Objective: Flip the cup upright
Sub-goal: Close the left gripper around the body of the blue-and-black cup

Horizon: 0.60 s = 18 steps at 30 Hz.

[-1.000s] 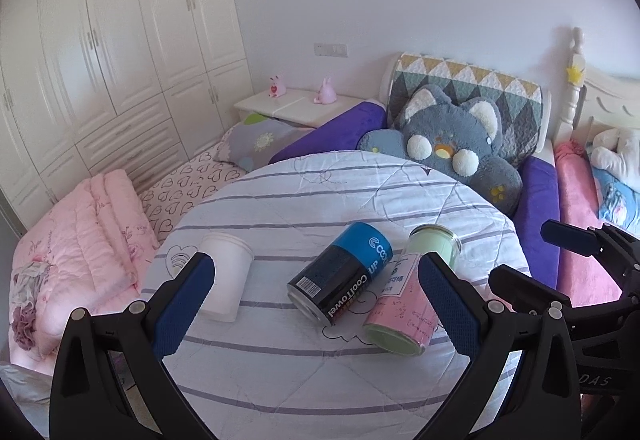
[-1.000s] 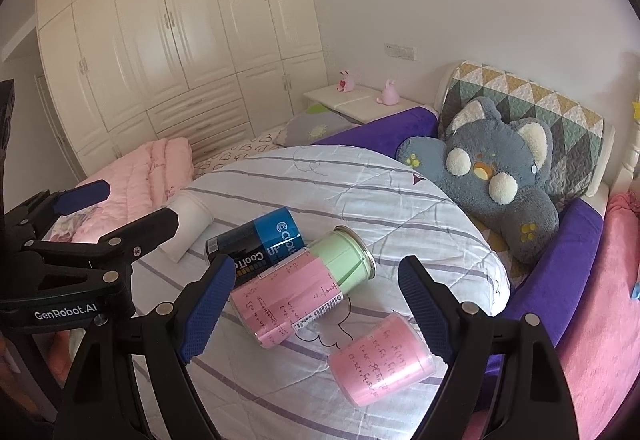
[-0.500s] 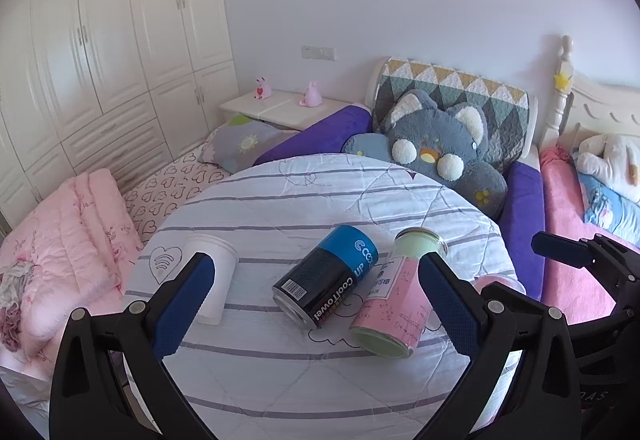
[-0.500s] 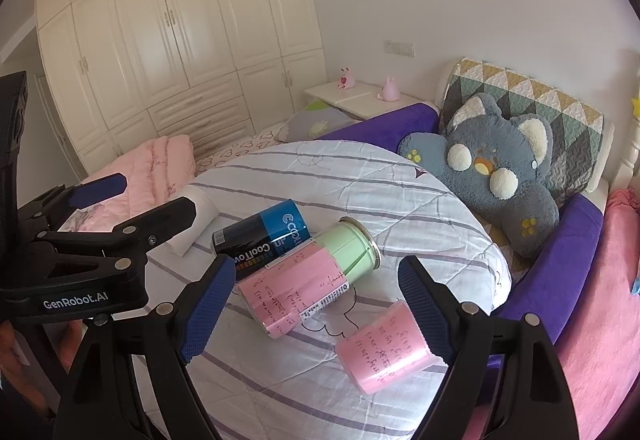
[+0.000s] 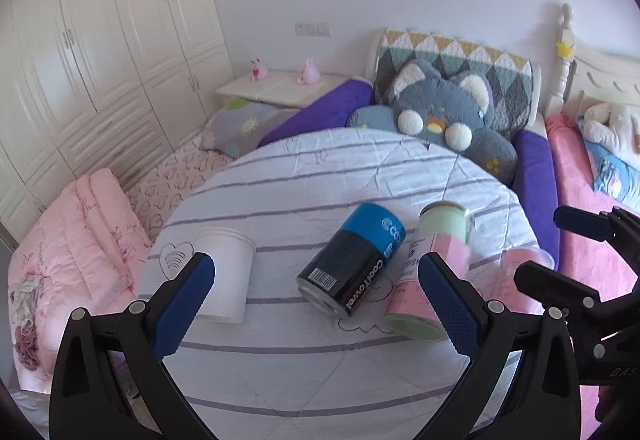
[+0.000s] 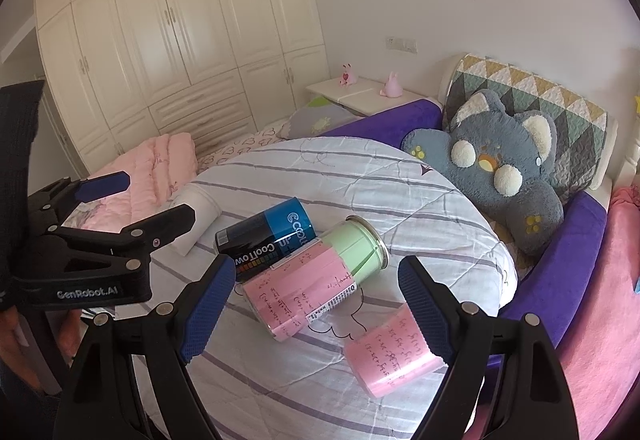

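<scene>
Several containers lie on their sides on the round striped table (image 5: 320, 180) (image 6: 320, 168). A white cup (image 5: 224, 276) (image 6: 196, 212) lies at the left. A blue and black can (image 5: 352, 264) (image 6: 264, 236) lies in the middle, touching a pink and green can (image 5: 432, 272) (image 6: 316, 280). A pink cup (image 6: 394, 352) (image 5: 520, 280) lies near the right front edge. My left gripper (image 5: 316, 304) is open and empty, above the front of the table. My right gripper (image 6: 316, 312) is open and empty, above the pink and green can.
A grey plush cat (image 5: 448, 116) (image 6: 504, 168) leans on a patterned cushion behind the table. A purple bolster (image 5: 320, 112), a pink quilt (image 5: 72, 240), a nightstand (image 5: 280, 84) and a white wardrobe (image 6: 160, 40) surround the table.
Both grippers have pulled back and risen slightly, so the table and its containers sit a little further away. The containers have not moved. Both grippers stay open.
</scene>
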Each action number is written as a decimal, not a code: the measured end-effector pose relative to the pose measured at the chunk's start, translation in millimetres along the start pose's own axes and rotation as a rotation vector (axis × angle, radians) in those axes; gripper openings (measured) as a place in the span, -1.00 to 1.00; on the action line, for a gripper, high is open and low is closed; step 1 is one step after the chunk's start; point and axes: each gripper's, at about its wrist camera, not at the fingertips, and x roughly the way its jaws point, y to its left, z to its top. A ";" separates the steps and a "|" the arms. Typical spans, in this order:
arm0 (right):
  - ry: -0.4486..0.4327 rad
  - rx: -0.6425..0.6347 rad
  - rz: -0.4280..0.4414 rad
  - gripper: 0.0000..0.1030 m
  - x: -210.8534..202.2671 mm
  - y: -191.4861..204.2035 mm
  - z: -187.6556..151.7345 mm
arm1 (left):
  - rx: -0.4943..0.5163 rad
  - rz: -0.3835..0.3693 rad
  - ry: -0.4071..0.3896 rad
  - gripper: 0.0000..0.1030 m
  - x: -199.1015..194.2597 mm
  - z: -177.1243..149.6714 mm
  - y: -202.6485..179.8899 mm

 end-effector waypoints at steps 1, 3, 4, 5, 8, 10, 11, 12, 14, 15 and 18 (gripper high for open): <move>0.005 0.000 -0.001 0.65 2.2 -0.2 0.3 | -0.003 -0.008 0.010 1.00 4.1 0.4 2.8; 0.015 0.002 0.000 0.65 7.0 -0.5 0.2 | 0.003 -0.039 0.046 1.00 15.4 2.3 6.9; 0.018 0.004 0.000 0.65 8.7 -0.5 0.1 | 0.014 -0.064 0.069 1.00 23.0 3.0 8.3; 0.021 0.005 0.001 0.65 10.8 -0.3 -0.1 | 0.027 -0.081 0.090 1.00 29.1 3.7 8.6; 0.035 0.012 0.004 0.65 19.0 -1.4 0.2 | 0.052 -0.104 0.153 1.00 50.4 5.6 10.8; 0.044 0.015 0.005 0.65 25.0 -2.7 0.6 | 0.049 -0.112 0.199 1.00 65.1 6.5 11.4; 0.048 0.018 0.004 0.65 27.8 -3.8 0.7 | 0.048 -0.124 0.218 1.00 71.5 7.1 11.5; 0.051 0.022 0.002 0.65 31.5 -5.4 1.0 | 0.043 -0.147 0.237 1.00 79.0 7.2 10.8; 0.058 0.031 0.000 0.64 37.3 -7.3 2.0 | 0.048 -0.188 0.265 1.00 89.3 7.4 6.4; 0.063 0.036 0.002 0.65 39.8 -9.1 2.3 | 0.059 -0.201 0.282 1.00 95.2 7.3 3.7; 0.071 0.056 0.013 0.65 48.1 -13.1 2.8 | 0.104 -0.185 0.312 1.00 111.6 6.8 -5.9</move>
